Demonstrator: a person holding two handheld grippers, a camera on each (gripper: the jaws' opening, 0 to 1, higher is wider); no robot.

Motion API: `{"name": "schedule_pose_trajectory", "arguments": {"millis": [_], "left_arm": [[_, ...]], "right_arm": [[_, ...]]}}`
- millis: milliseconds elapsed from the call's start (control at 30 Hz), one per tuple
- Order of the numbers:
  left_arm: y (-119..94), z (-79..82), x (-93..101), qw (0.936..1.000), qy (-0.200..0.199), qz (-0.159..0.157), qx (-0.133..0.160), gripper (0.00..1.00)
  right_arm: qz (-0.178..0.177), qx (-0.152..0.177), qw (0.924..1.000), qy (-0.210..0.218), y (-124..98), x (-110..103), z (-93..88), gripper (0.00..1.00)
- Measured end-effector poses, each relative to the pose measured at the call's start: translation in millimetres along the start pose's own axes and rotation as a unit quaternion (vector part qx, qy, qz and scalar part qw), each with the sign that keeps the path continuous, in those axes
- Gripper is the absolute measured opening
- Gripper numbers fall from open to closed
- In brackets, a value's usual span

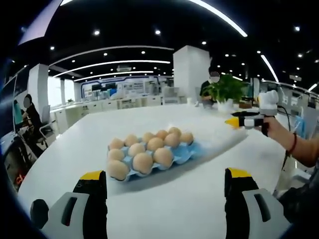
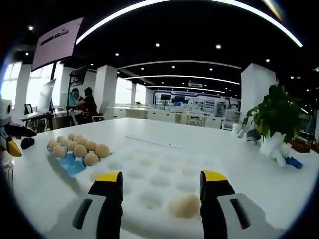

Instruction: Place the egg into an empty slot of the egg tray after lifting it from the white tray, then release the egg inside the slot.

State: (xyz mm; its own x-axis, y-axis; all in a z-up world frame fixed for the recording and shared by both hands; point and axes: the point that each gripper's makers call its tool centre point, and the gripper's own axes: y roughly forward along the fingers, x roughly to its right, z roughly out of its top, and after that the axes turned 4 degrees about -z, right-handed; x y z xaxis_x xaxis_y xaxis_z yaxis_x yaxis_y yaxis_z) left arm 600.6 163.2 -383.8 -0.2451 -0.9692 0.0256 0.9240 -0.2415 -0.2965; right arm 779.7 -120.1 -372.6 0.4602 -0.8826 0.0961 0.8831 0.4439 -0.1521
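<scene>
Blue moulded pulp forms the egg tray (image 1: pixel 149 158), which sits on the white table (image 1: pixel 199 199) ahead of the left gripper (image 1: pixel 165 191); its jaws are spread wide with nothing between them. Brown eggs (image 1: pixel 143 162) fill most of the tray's cups, while bare blue cups show along its right edge. To the right, the white tray (image 1: pixel 219 137) lies just beside the blue one, and farther right a hand (image 1: pixel 279 130) holds the right gripper (image 1: pixel 233 121) above the table's far side. A potted plant (image 1: pixel 227 89) stands beyond it.

In the right gripper view, the left gripper's (image 2: pixel 12 144) yellow tip pokes in at the far left. Next comes the egg tray (image 2: pixel 75 164) with its brown eggs (image 2: pixel 90 159) and empty blue cups on the near side. The white tray (image 2: pixel 154 174) stretches across the middle, its dimpled slots mostly bare. One egg (image 2: pixel 185 205) lies in a near slot, close to the inner side of the right gripper's (image 2: pixel 160 191) right jaw; the jaws stand apart and grip nothing. At the far right the plant (image 2: pixel 274 117) stands in a white pot. Desks, pillars and curved ceiling lights fill the office behind.
</scene>
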Motion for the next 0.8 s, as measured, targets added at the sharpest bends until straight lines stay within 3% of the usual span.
{"name": "schedule_pose_trajectory", "arguments": {"millis": [267, 600, 800], "left_arm": [[0.3, 0.1, -1.7, 1.0000, -0.001, 0.004, -0.003, 1.00], [0.6, 0.2, -0.9, 1.0000, -0.001, 0.001, -0.001, 1.00], [0.5, -1.0, -2.1, 1.0000, 0.000, 0.003, -0.005, 1.00]], "right_arm": [[-0.039, -0.003, 0.9991, 0.016, -2.4, 17.3, -10.2, 0.59], [-0.057, -0.018, 0.9978, 0.029, -1.1, 24.5, -24.6, 0.52], [-0.072, -0.026, 0.9961, 0.044, -0.2, 30.0, -34.5, 0.41]]}}
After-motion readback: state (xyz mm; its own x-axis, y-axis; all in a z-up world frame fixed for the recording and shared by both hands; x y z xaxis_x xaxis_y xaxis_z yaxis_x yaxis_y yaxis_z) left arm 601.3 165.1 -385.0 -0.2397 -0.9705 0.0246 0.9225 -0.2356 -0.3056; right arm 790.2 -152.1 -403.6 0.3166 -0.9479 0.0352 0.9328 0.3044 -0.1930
